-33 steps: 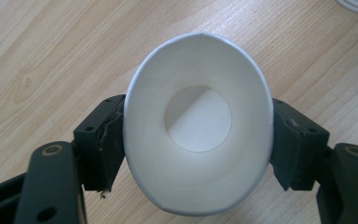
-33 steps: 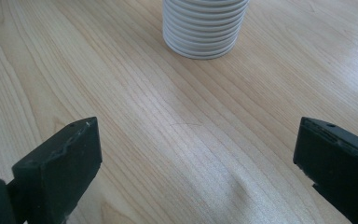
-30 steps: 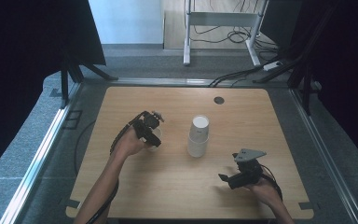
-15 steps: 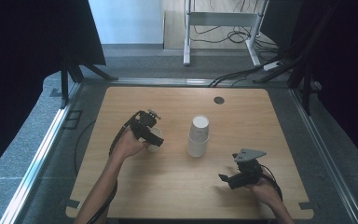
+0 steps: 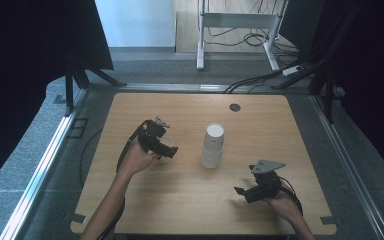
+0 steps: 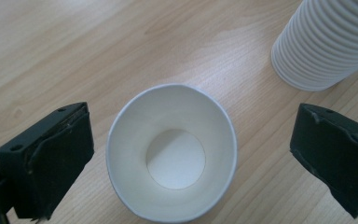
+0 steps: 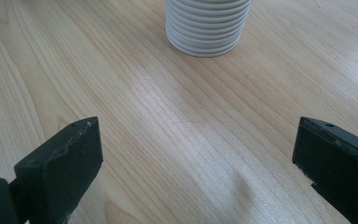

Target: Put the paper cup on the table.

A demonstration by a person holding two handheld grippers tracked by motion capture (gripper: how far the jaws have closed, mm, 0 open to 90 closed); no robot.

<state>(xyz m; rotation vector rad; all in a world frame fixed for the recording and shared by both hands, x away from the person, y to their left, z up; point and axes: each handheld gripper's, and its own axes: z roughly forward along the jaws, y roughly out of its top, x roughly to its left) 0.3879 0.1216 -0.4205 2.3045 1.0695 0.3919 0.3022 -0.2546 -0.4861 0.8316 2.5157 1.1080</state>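
Item 1, my left tongs (image 6: 186, 154): jaws spread wide, having just been opening. A single paper cup (image 6: 172, 151) stands upright between them, mouth up, with a gap to each jaw and nothing pressing on it. In the high view the left tongs (image 5: 161, 145) sit over that cup (image 5: 166, 148), left of the table's middle.

Item 2, my right tongs (image 7: 196, 163): jaws wide, bare wood between them, nothing held. In the high view the right tongs (image 5: 255, 189) rest low near my edge of the table (image 5: 130, 210).

Item 3, stack of cups (image 6: 328, 44): ahead and to the right of the left tongs, near the single cup but apart from it; directly ahead of the right tongs (image 7: 207, 25). In the high view the stack (image 5: 213, 145) stands upright between my two hands.

Item 4, small dark disc (image 5: 235, 107): on the far side of the table, beyond the stack.

Risks, as I judge them: the freed cup is light and empty, so pulling the left tongs away with any sideways drift could let a jaw clip the rim and tip it over. A wide swing to the right could bump the stack, which is tall and narrow, and topple it.
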